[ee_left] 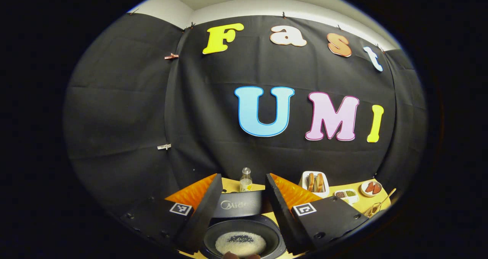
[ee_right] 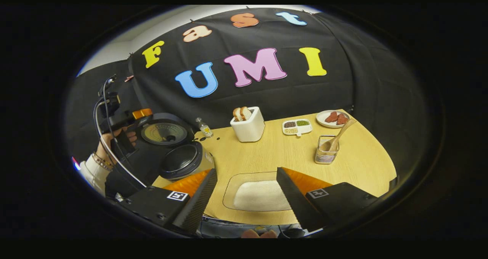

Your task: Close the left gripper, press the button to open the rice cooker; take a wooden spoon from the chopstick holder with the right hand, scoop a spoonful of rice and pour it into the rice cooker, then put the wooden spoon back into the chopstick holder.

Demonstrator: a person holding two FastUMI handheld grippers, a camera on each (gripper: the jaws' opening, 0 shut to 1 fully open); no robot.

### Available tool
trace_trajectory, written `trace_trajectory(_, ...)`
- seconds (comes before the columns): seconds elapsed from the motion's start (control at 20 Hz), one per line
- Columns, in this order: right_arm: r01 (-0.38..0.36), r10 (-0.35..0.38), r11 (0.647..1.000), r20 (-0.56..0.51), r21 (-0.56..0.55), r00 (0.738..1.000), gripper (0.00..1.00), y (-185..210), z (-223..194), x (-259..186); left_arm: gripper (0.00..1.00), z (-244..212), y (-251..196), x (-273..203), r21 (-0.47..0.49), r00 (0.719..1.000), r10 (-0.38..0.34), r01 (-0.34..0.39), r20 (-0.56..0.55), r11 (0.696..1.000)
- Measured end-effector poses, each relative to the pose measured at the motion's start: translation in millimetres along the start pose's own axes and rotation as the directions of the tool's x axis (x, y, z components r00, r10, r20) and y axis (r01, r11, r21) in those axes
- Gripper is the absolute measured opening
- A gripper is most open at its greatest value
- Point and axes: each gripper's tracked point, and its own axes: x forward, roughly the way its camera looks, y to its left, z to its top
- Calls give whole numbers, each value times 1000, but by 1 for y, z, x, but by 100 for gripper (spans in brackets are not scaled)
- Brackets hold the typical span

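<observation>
Wooden table (ee_right: 354, 163) under black cloth wall (ee_right: 366, 79); both claws spread wide, gripping nothing

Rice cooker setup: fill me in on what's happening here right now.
A person holds a two-finger gripper in each hand. The left gripper, open, hovers over the rice cooker, whose lid is up and whose pot holds rice. The right gripper, open and empty, hangs above a tray of rice. The wooden spoon stands in the chopstick holder.
</observation>
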Motion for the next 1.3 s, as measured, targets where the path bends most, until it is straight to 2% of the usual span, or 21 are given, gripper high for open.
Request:
trace_trajectory(0.5, -18, 18, 1000, -20, 5, 1000, 97, 7, -9, 3, 82, -99, -19, -77, 37, 997, -11, 14, -75, 999)
trace_trajectory(0.75, -12, 12, 1000, -23, 4, 1000, 97, 4, -12, 3, 84, -149, -22, -87, 6, 985, -17, 18, -171, 1000)
trace_trajectory(1.15, -7, 8, 1000, -38, 12, 999, 98, 2, -20, 3, 84, -211, -24, -93, 32, 955, -13, 23, -298, 999)
trace_trajectory(1.3, -6, 7, 1000, -42, 19, 999, 98, 1, -22, 4, 84, -207, -23, -96, 23, 965, -1, 7, -260, 1000)
